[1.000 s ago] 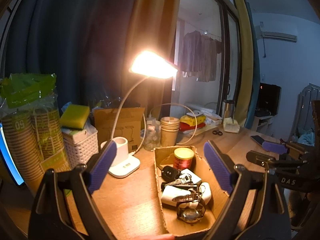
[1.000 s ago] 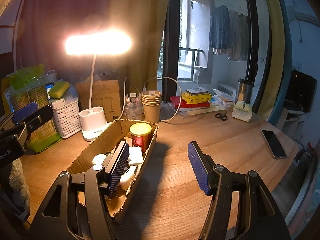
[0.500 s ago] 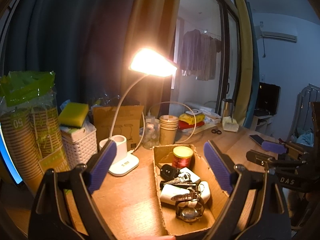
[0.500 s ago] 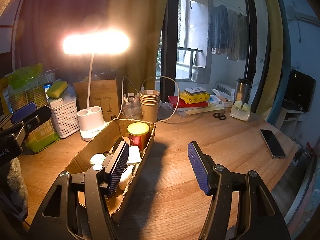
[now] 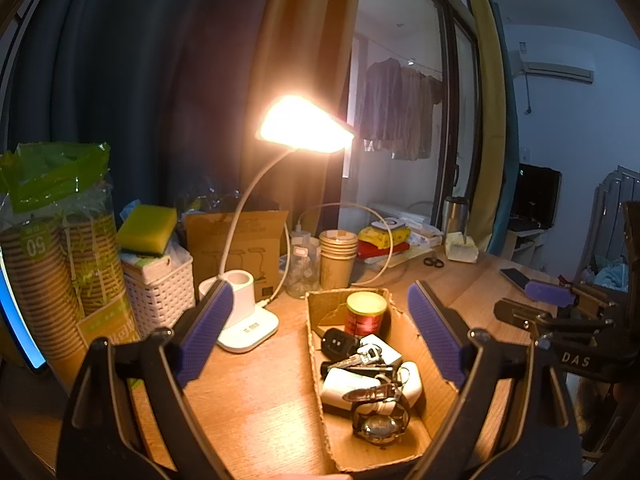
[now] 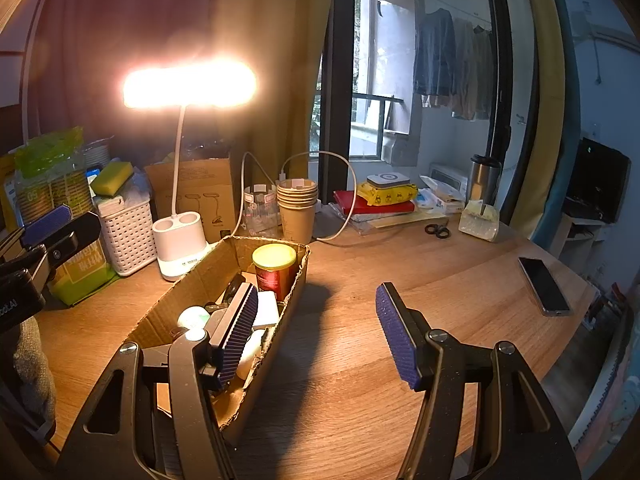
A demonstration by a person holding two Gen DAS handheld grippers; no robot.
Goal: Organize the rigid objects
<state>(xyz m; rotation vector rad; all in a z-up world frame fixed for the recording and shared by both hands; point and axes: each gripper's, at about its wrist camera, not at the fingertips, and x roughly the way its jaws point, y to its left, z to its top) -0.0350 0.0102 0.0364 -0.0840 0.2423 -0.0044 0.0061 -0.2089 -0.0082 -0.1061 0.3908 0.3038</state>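
— Where are the grippers?
— Left gripper (image 5: 320, 334) and right gripper (image 6: 316, 332) hover over a lamplit desk (image 6: 360, 280), jaws wide, empty.
— And the objects?
— In the box (image 5: 436, 364): can (image 5: 366, 312), key fob (image 5: 338, 344), watch (image 5: 380, 426).

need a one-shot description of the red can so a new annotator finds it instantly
Find the lit desk lamp; the open cardboard box lies on the wooden table just beside its white base. The red can stands upright at the box's far end, the only cylinder there, with a pale yellow lid.
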